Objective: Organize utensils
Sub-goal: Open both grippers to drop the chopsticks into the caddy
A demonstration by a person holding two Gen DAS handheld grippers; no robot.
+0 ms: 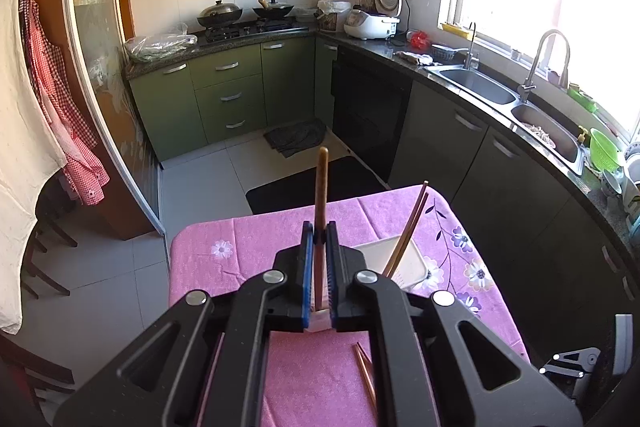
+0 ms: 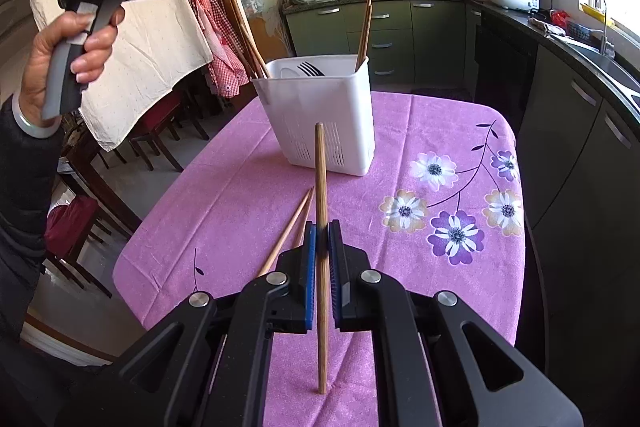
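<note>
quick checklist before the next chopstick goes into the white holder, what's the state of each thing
1. Left gripper shut on a wooden chopstick: ok.
2. Right gripper shut on its own chopstick: ok.
3. White utensil holder upright on the pink tablecloth: ok.
4. Room in the holder, which has a fork and chopsticks in it: ok, open space shows at the top.
5. Loose chopsticks lying on the cloth, not yet stowed: not ok.
6. Left chopstick lined up over the holder: cannot tell.

Upright wooden chopstick before white holder
</note>
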